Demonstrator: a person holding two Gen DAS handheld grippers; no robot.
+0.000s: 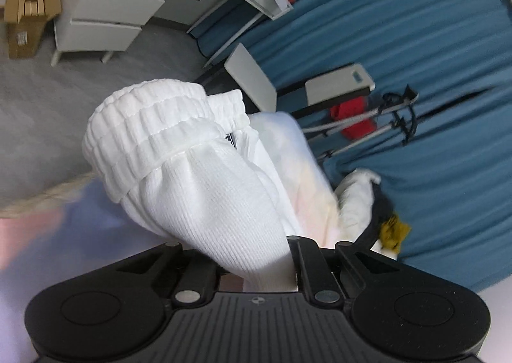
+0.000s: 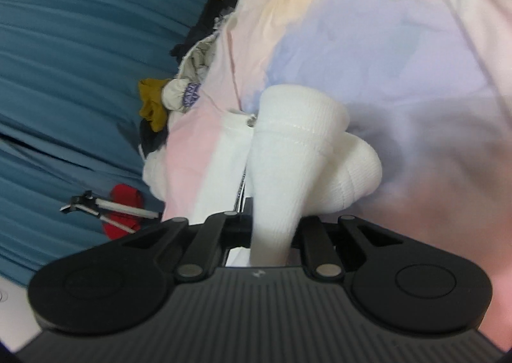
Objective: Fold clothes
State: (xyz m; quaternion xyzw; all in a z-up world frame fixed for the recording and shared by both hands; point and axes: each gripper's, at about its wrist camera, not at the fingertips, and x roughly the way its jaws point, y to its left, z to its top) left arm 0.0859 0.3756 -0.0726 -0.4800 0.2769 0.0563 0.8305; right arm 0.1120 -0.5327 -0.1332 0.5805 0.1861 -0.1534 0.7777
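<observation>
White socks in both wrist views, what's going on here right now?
A person is working with two handheld grippers. The left gripper is shut on the white socks near the ribbed cuff; the right gripper is shut on the toe end. The pair hangs over a pastel tie-dye garment, not yet folded.

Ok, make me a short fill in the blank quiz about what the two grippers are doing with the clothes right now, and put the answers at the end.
1. Both the left gripper and the right gripper are shut on knit fabric whose colour is ____.
2. The curtain in the background is ____.
3. Under the white garment, the pastel sheet fades from lilac to ____ and pale yellow.
4. Near the tripod lies a cloth coloured ____.

Missing words: white; blue; pink; red
</observation>
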